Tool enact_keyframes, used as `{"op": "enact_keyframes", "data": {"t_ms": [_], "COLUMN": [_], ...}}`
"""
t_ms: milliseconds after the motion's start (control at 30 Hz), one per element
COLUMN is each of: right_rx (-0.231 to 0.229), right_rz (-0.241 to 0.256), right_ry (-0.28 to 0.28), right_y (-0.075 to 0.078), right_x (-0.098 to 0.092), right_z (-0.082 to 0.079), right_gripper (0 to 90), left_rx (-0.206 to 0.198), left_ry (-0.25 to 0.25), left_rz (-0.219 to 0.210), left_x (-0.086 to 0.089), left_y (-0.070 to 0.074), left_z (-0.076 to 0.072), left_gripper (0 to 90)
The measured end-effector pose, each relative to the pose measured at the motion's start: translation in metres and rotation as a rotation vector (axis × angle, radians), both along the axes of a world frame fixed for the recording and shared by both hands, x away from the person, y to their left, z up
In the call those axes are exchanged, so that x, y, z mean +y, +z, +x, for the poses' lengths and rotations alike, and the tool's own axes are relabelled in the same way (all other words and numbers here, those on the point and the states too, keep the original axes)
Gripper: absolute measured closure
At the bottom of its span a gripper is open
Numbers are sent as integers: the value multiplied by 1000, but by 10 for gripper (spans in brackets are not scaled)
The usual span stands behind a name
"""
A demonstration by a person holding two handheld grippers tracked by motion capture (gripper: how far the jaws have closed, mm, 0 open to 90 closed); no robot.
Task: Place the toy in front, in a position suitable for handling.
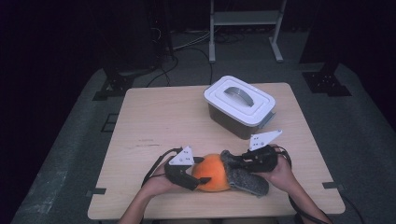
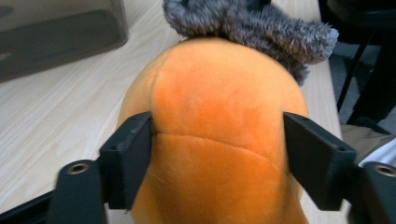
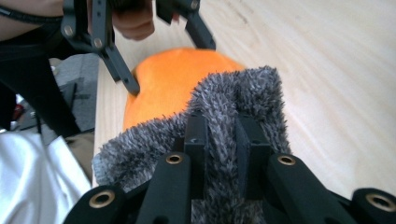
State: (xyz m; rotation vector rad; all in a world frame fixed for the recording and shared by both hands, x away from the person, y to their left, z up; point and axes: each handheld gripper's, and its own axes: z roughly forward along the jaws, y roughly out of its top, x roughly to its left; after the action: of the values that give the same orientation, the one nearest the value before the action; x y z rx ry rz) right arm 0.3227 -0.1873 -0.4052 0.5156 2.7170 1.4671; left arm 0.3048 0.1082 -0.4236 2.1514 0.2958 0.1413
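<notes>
The orange plush [image 2: 219,121] sits between the left gripper [image 2: 217,154] jaws, touching both.

One plush toy [image 1: 224,173], one lidded box [image 1: 239,106], two hand-held grippers

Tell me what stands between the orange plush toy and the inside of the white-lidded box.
The white lid sits on the box, covering its opening. The bare table between the orange plush toy and the box holds nothing. Left gripper and right gripper grip the toy.
</notes>
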Motion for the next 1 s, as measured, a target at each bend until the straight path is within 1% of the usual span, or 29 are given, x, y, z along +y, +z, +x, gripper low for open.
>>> {"op": "enact_keyframes", "data": {"t_ms": [67,133,167,233,267,300,333,367,400,433,467,500,533,600,667,700,733,800,833,867,900,933,967,1000], "right_rx": [10,15,27,46,50,46,45,34,30,16,8,-7,-13,-40,-52,-59,-57,-45,-35,-26,-24,-26,-25,-29], "right_rz": [-9,-21,-17,-15,-17,-22,-24,-26,-25,-10,-2,12,19,21,31,28,21,5,-16,-35,-51,-58,-65,-68], "right_ry": [23,60,77,131,141,152,147,139,134,124,118,108,101,78,56,36,27,20,17,21,25,24,21,19], "right_y": [-3,-4,-5,-6,-6,-6,-6,-4,-3,0,1,4,6,9,9,8,7,3,-2,-5,-7,-8,-7,-7], "right_x": [3,7,8,12,13,14,15,15,15,15,16,16,17,18,16,14,13,13,13,14,14,14,14,14], "right_z": [-1,-4,-5,-8,-10,-10,-11,-11,-11,-12,-12,-13,-13,-13,-12,-10,-9,-5,-4,-3,-2,-2,-3,-4], "right_gripper": [761,760,760,758,758,757,758,759,760,761,761,764,764,764,764,763,763,763,763,762,762,762,762,762], "left_rx": [15,40,48,68,78,77,72,60,33,17,-7,-19,-41,-86,-156,-168,-165,-152,-129,-120,-117,-100,-99,-95], "left_ry": [2,4,5,2,-6,-10,-12,-12,-7,-5,1,6,12,28,66,77,83,80,74,66,64,60,56,53], "left_rz": [-6,-32,-35,-39,-32,-28,-19,-7,5,13,13,9,8,3,-5,-9,-13,-3,-2,4,3,-2,3,-2], "left_x": [-1,-2,-1,-2,-3,-4,-5,-5,-6,-6,-7,-7,-9,-10,-10,-9,-8,-5,-4,-3,-1,0,2,2], "left_y": [2,2,2,0,-2,-4,-6,-5,-5,-3,-1,0,2,5,7,8,8,5,3,2,2,1,1,0], "left_z": [1,2,3,4,4,3,2,1,-1,-2,-3,-4,-6,-7,-9,-9,-7,-5,-4,-2,-2,-1,-1,-1], "left_gripper": [183,120,102,81,81,83,107,160,218,273,318,358,379,409,422,423,420,408,394,376,368,363,358,358]}}
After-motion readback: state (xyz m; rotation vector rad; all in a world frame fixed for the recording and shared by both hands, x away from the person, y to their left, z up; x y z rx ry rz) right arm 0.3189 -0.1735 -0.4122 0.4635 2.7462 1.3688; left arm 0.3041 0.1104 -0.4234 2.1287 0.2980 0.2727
